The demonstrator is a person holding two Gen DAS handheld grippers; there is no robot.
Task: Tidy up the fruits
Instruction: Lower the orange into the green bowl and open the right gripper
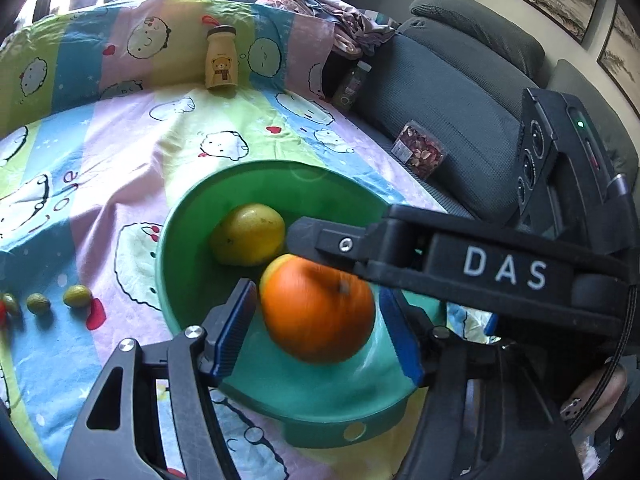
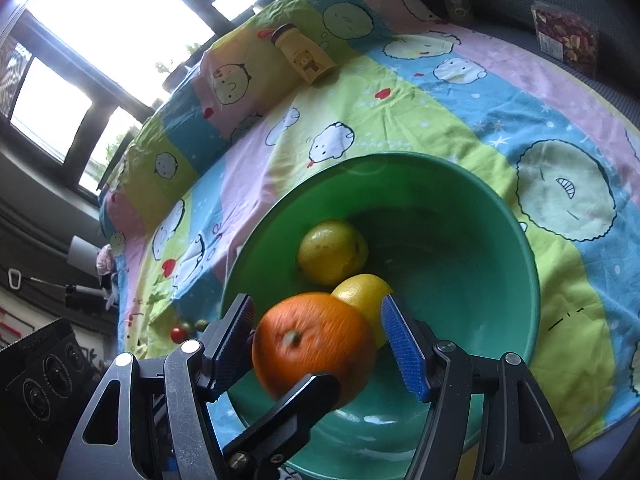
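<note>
A green bowl sits on a cartoon-print cloth and also shows in the right wrist view. It holds a yellow-green fruit and a yellow lemon. An orange, blurred by motion, sits between the open fingers of both grippers above the bowl. My left gripper is open with gaps beside the orange. My right gripper is open too, and one of its black fingers reaches in from the right in the left wrist view.
Small green fruits and a red one lie on the cloth left of the bowl. A bear-print bottle stands at the back. A dark bottle and a snack packet rest on the grey sofa at right.
</note>
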